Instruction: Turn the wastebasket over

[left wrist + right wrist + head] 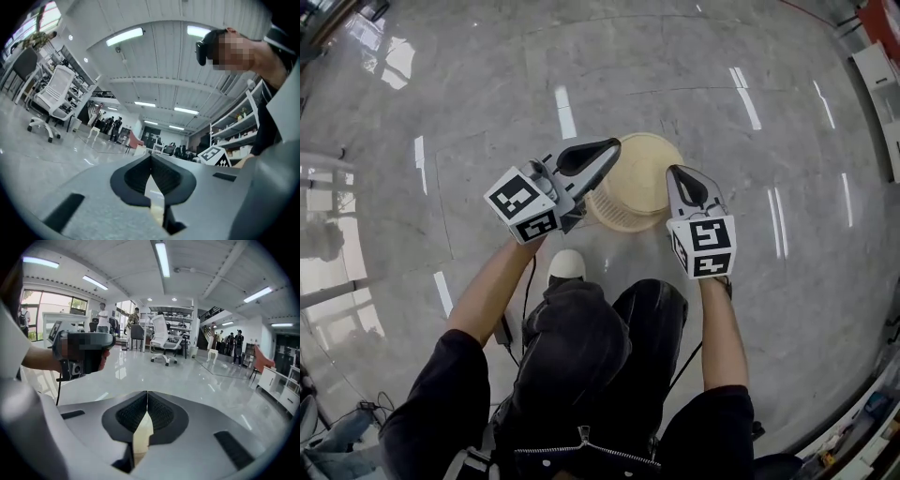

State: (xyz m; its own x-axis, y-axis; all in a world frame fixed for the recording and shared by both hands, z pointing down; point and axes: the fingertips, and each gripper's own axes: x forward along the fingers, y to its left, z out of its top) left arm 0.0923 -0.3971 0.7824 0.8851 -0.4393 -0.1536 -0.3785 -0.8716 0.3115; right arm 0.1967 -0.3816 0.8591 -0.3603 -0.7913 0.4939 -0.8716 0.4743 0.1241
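Left gripper (616, 143) and right gripper (671, 170) both clamped tight on opposite sides of the cream wastebasket (639, 187), just ahead of the person, over the glossy grey floor (487, 75). White office chair (163, 341) and shelves (234, 126) beyond.

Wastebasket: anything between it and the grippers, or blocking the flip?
Nothing visible. The left gripper and right gripper both have jaws shut on the wastebasket, one each side. Only the person's white shoe is nearby on the floor, apart from it.
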